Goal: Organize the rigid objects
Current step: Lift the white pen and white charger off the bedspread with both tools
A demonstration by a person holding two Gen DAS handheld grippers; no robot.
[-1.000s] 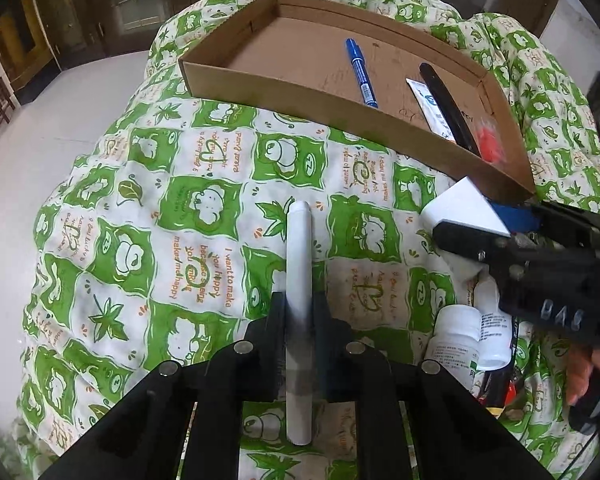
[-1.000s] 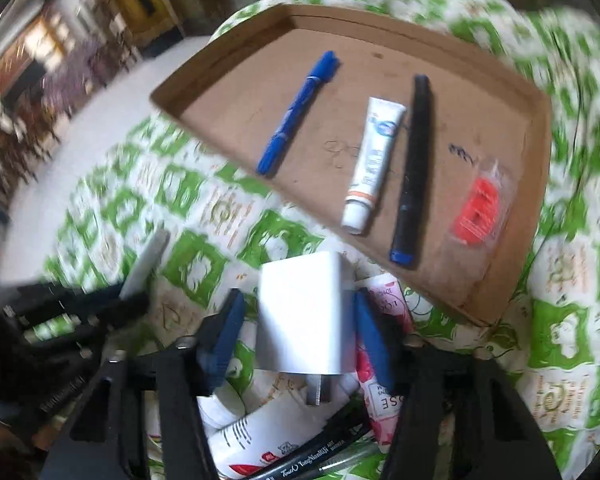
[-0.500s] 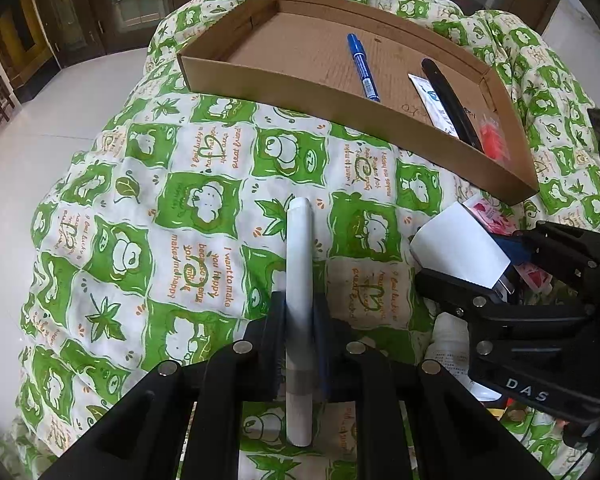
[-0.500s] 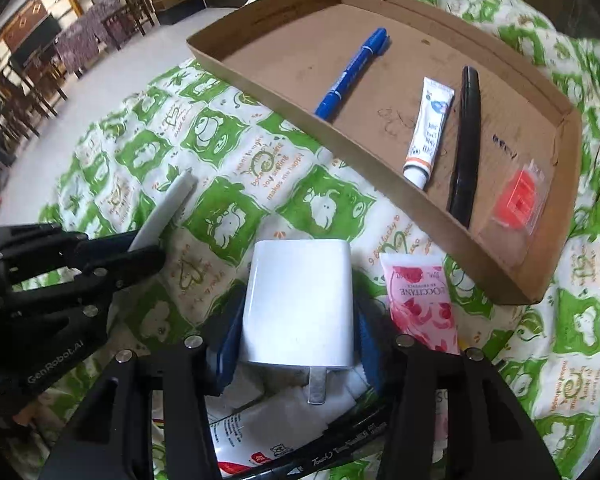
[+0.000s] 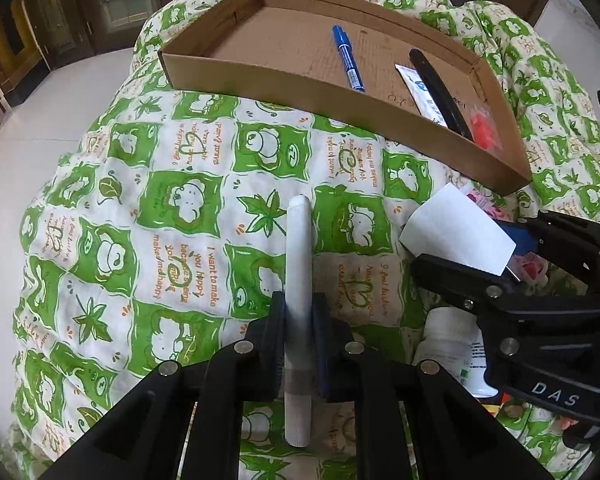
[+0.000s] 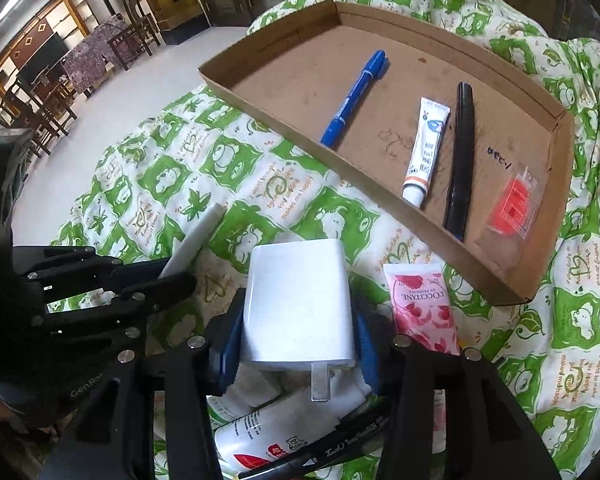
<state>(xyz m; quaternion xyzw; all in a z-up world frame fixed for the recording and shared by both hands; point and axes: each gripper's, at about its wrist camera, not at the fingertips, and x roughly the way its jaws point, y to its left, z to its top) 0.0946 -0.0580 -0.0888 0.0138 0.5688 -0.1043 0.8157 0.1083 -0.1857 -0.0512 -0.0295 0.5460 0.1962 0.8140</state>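
Left gripper (image 5: 299, 320) clamped on white marker (image 5: 298, 280), right gripper (image 6: 298, 320) clamped on white charger (image 6: 298, 304), both held above quilt (image 5: 160, 216), cardboard tray (image 6: 496, 276) beyond held blue pen (image 6: 354, 98).

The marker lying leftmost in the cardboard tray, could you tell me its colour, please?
Blue marker, clearest in the right wrist view.

Both of my wrist feeds are evenly lit by soft daylight, with only faint shadows. Fisheye distortion bends straight edges, and black vignetting fills the corners. The pale floor (image 6: 112, 92) reads bright, near overexposed. Focus is sharp centrally, slightly soft at the rims.
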